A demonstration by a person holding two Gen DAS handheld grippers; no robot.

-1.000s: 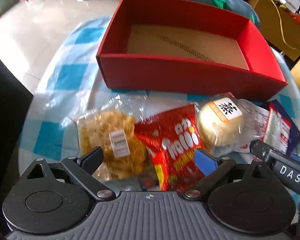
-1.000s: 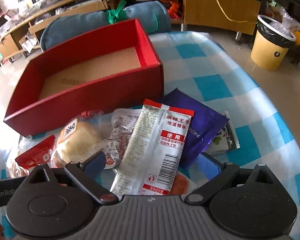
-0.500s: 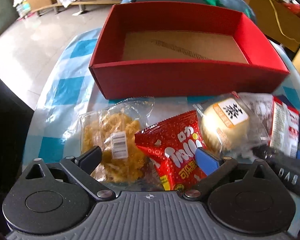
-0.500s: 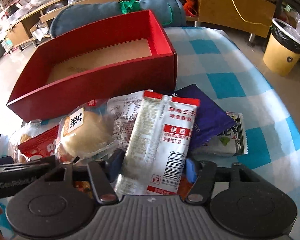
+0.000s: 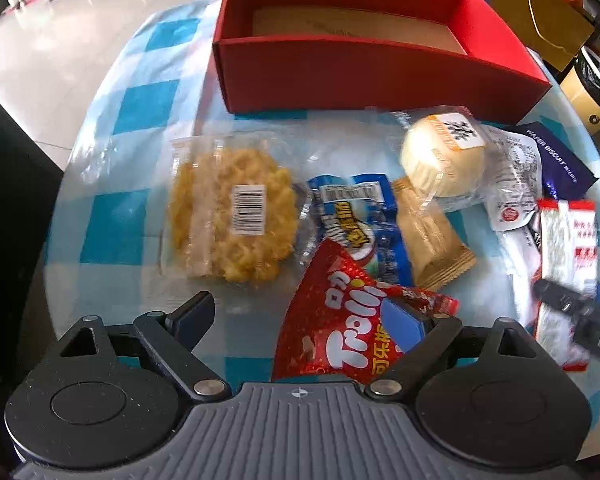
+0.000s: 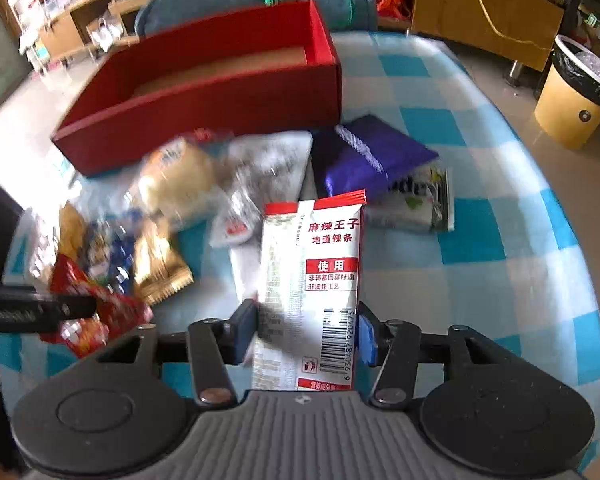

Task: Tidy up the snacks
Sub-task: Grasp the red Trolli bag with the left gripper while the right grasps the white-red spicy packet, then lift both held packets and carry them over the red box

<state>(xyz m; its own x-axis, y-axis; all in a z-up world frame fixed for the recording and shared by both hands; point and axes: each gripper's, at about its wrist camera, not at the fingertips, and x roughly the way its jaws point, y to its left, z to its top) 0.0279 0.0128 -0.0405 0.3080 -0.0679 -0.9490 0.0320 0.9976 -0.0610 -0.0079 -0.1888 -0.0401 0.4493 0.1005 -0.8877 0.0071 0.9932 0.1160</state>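
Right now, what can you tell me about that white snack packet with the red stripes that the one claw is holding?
The white packet is a long, flat, glossy plastic pouch with a red band at each end, red Chinese lettering, a red label block and a barcode. It stands nearly upright, lifted clear of the checked tablecloth, its top corner slightly folded. The right gripper is closing on its lower part, one blue pad on each side edge. Nothing else touches it; the red box lies beyond.

The snack pile (image 6: 172, 200) left of the right wrist view smears into blur — labels unreadable. The red box (image 5: 372, 68) loses its far end past the left view's top edge.
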